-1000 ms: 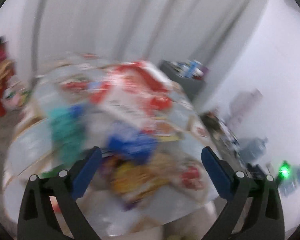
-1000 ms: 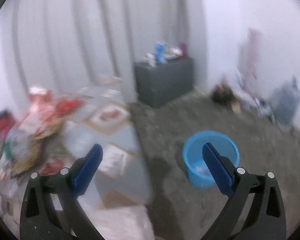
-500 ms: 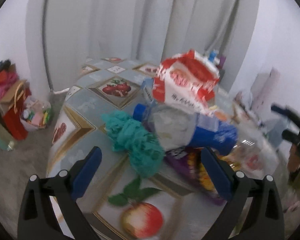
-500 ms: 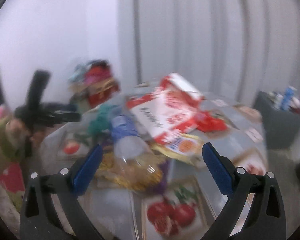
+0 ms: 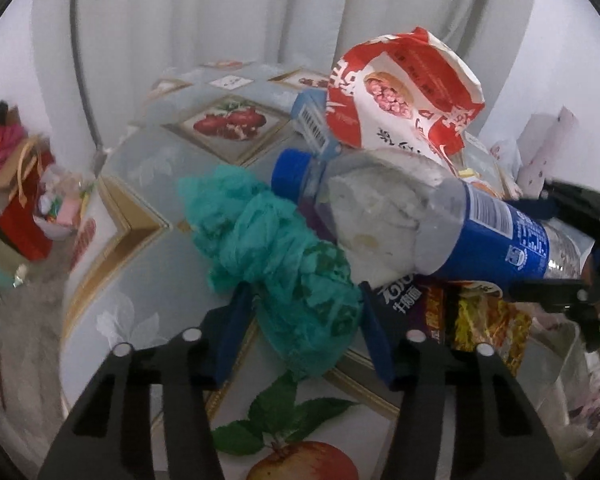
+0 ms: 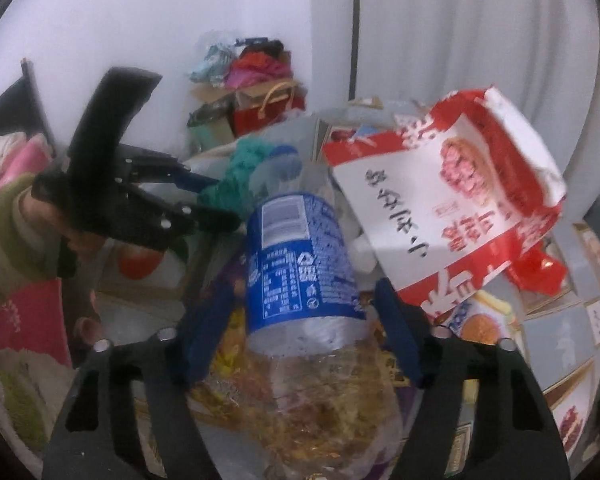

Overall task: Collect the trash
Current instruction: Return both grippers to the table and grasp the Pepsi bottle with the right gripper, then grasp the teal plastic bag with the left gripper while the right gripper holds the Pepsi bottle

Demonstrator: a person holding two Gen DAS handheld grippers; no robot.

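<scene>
L wrist: tongs (image 5: 300,320) closing round bag (image 5: 284,256).

So the bottle (image 5: 440,224) lies on its side across a snack wrapper (image 5: 476,312) on the table (image 5: 140,240), with the crumpled bag (image 5: 276,252) right up against its cap end. A big food packet (image 5: 400,92) leans over the bottle from behind. Boxes (image 6: 256,108) are piled on the floor past the table's edge.
</scene>
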